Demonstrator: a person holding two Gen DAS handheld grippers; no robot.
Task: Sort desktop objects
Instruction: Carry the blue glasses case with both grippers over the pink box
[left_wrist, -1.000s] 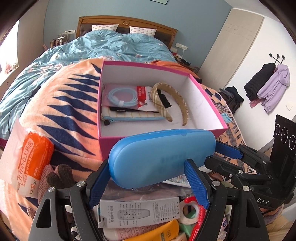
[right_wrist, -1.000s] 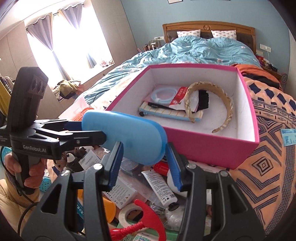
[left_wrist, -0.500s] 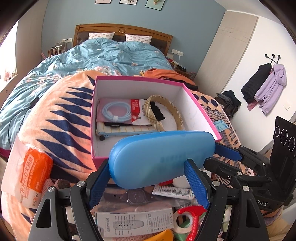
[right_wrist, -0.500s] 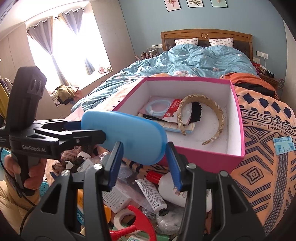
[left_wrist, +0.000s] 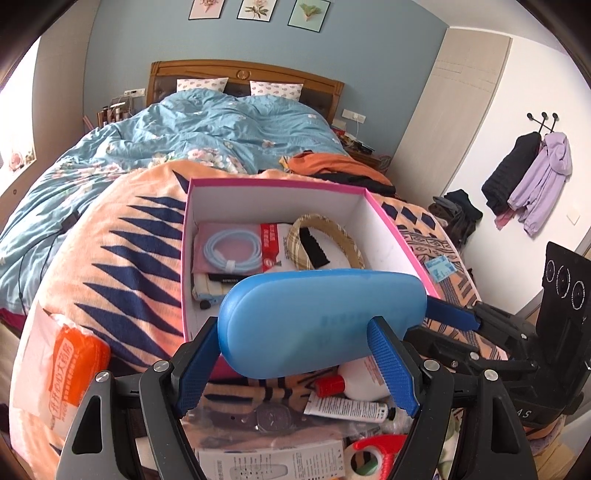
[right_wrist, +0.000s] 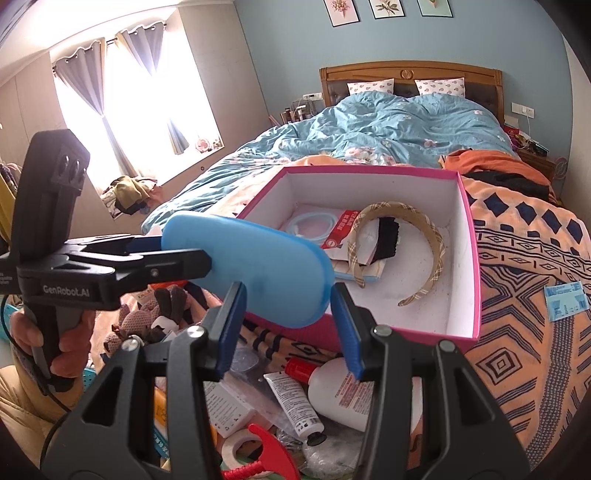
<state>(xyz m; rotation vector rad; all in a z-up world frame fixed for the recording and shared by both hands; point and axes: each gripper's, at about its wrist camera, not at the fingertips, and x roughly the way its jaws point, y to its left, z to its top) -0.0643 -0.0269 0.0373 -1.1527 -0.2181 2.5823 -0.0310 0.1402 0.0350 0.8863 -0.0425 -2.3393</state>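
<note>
A blue hard case (left_wrist: 317, 321) hangs in the air, gripped at both ends. My left gripper (left_wrist: 295, 365) is shut on one end and my right gripper (right_wrist: 288, 325) on the other; the case also shows in the right wrist view (right_wrist: 251, 269). It sits just in front of the near wall of an open pink box (left_wrist: 384, 218), also seen from the right (right_wrist: 469, 266). In the box lie a bagged light-blue cable (left_wrist: 232, 251), a plaid headband (right_wrist: 424, 229) and a flat striped item.
Below the case lies a clutter pile: a white bottle with a red cap (right_wrist: 332, 387), a white tube (right_wrist: 295, 402), a watch in a bag (left_wrist: 273, 417), tape and a red tool (left_wrist: 380, 454). An orange tissue pack (left_wrist: 70, 365) lies left. All rest on an orange patterned blanket (right_wrist: 532, 258).
Both grippers have lifted the blue case higher and drawn back; the box looks smaller and farther, and more of the pile shows beneath.
</note>
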